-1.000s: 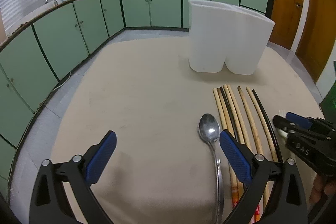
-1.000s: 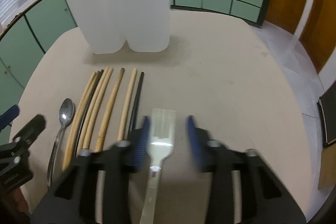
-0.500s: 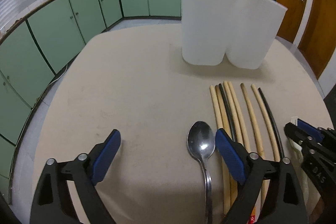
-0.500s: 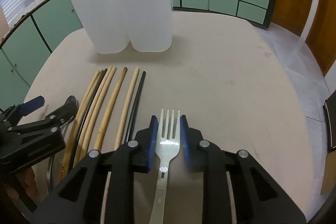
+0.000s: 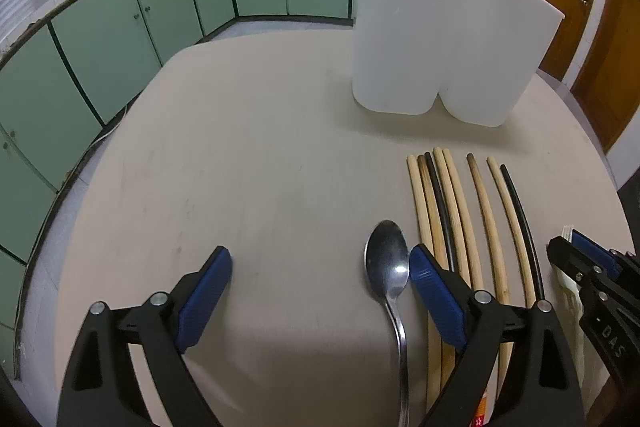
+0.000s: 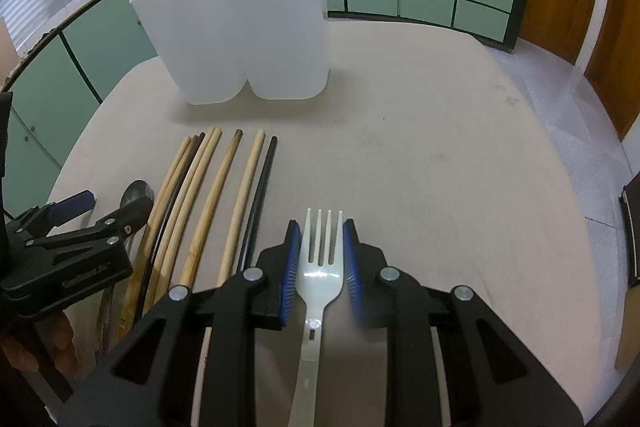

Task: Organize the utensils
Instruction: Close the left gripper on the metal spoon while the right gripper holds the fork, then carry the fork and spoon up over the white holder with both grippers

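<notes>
Through the left wrist camera, your left tool (image 5: 320, 287) is standing wide over the beige worktop (image 5: 240, 167), gripping nothing. The spoon (image 5: 387, 267) is lying between its fingers, its bowl just beside the right-hand pad (image 5: 434, 301), well apart from the other. The chopsticks (image 5: 460, 219) are lying just past that pad, pointing toward the white holder (image 5: 440, 39) near the worktop's far edge.

Through the right wrist camera, your right tool (image 6: 320, 267) is standing narrow, its pads pressing on the fork (image 6: 322, 255), whose tines are pointing toward the far edge. The chopsticks (image 6: 212, 195) are lying beside it, with the holder (image 6: 248, 23) beyond them.
</notes>
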`<state>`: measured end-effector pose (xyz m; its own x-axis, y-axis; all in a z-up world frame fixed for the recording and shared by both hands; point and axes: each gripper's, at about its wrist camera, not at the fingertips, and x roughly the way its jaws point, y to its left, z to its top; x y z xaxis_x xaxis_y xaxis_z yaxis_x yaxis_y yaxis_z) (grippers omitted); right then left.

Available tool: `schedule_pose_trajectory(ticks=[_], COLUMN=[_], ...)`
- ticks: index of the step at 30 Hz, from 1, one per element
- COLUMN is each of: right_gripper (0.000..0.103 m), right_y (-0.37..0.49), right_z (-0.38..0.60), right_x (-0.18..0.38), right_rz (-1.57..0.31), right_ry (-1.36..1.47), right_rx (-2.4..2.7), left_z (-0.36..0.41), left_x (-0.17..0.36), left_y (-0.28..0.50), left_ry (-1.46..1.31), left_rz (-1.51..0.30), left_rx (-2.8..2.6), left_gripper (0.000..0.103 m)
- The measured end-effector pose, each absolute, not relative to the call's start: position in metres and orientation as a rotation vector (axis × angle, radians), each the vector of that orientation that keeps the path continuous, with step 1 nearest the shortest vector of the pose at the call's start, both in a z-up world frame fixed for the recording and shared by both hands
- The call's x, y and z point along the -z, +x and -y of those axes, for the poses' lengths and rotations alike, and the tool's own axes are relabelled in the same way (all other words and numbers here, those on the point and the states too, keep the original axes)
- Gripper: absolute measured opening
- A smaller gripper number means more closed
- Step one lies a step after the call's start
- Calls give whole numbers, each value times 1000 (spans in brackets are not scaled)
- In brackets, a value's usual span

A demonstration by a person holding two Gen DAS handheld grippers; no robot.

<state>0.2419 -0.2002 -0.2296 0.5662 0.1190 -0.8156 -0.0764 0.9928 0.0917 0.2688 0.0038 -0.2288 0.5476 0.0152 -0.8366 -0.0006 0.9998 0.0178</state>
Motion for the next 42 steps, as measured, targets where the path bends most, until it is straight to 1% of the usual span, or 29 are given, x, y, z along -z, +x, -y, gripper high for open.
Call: schedule_pose_trajectory(ticks=[8,15,17,18,19,20,22,23,24,25,26,28,29,30,31,35,42], right_gripper=[22,22,23,23,26,28,38,39,39,39,39,36,32,21,21,21,21], right_y=[243,243,244,245,245,246,247,248,248,247,247,247,247,248,248,247,233], right_z=[198,196,195,196,196,196,195,194,193,191,190,188,188,188,190,194,210], right_x=[229,230,231,231,230,230,230,229,230,230,230,230,230,229,228,227,198], right_rz=[-960,-955,-958,-961,-965,-969,-984,-987,-988,-986,-985,-990,-993,-996,-1000,-994,-839], right_ry=[42,35,36,41,47,52,60,56,47,32,24,17,16,16,23,36,99], right_rx=[-115,-116,-118,-120,-124,-129,-152,-152,-149,-145,-142,-138,-136,-137,-143,-155,-209], left_z=[3,-10,-10,-10,-8,-8,-6,-5,-2,0,1,3,4,3,3,-2,-17], left_x=[227,229,230,230,229,228,229,229,229,228,227,225,225,224,223,223,192], left_y=[271,281,280,281,280,281,282,281,281,282,282,284,285,285,285,278,250], left_ry=[27,-13,-11,-15,-21,-24,-25,-21,-18,-14,-6,4,6,6,8,-31,-99], left_rz=[-993,-995,-995,-997,-1000,-1005,-1017,-1022,-1026,-1027,-1026,-1023,-1021,-1016,-1010,-987,-783], left_rx=[-15,-5,7,14,21,25,30,29,29,33,36,48,52,61,69,122,199], left_gripper=[91,90,87,83,80,79,77,75,71,64,60,45,42,32,26,26,26])
